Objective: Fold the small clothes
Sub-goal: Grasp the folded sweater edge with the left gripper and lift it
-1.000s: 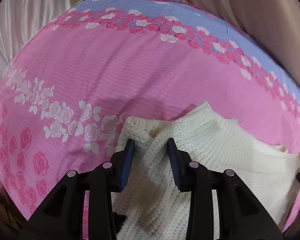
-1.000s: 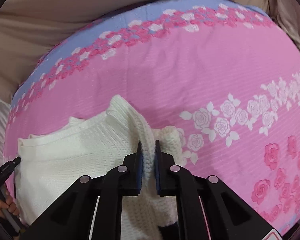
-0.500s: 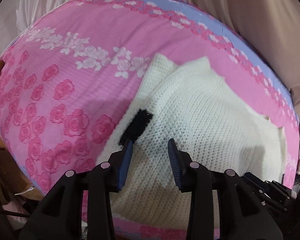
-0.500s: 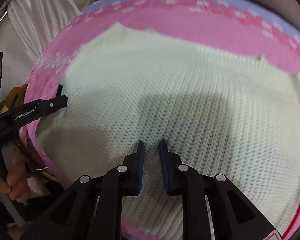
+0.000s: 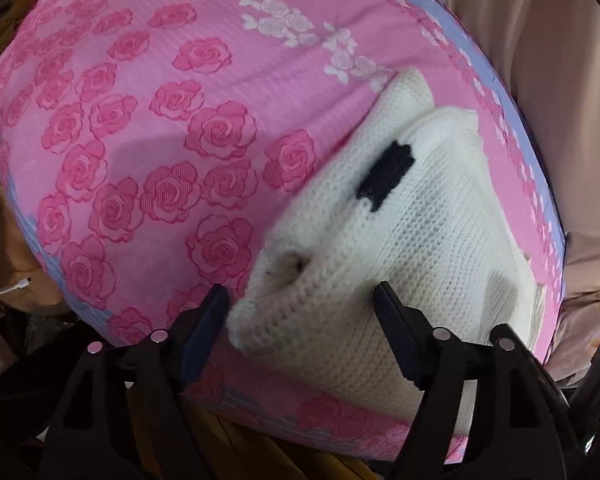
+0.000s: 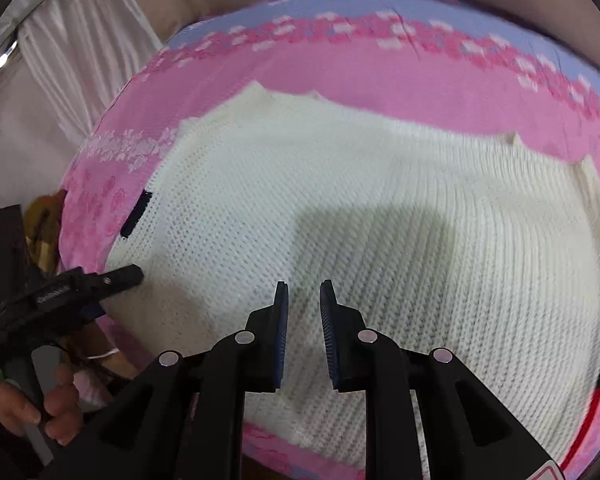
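Observation:
A cream knitted sweater (image 5: 420,240) lies folded on the pink rose-print bed cover (image 5: 140,120), with a black patch (image 5: 388,176) near its left edge. My left gripper (image 5: 300,292) hangs over the sweater's near left corner. Its jaws are opening wide and the corner sits between them, with neither pad pressing on it. In the right wrist view the sweater (image 6: 380,200) fills the middle. My right gripper (image 6: 304,288) hovers above it with a narrow gap and nothing pinched. One of the left gripper's fingers (image 6: 120,277) reaches the sweater's left edge there.
A person's hand (image 6: 32,404) holds the left gripper's handle at the lower left. White curtains (image 6: 80,60) hang behind the bed, and beige fabric (image 5: 560,80) lies along its far side. Yellow-brown clutter (image 5: 4,240) and a white cable (image 5: 8,288) sit beside the near left edge.
The right gripper let go of the raised sweater fold and moved over the flat sweater. The left gripper slid to the near left corner and its jaws spread wide.

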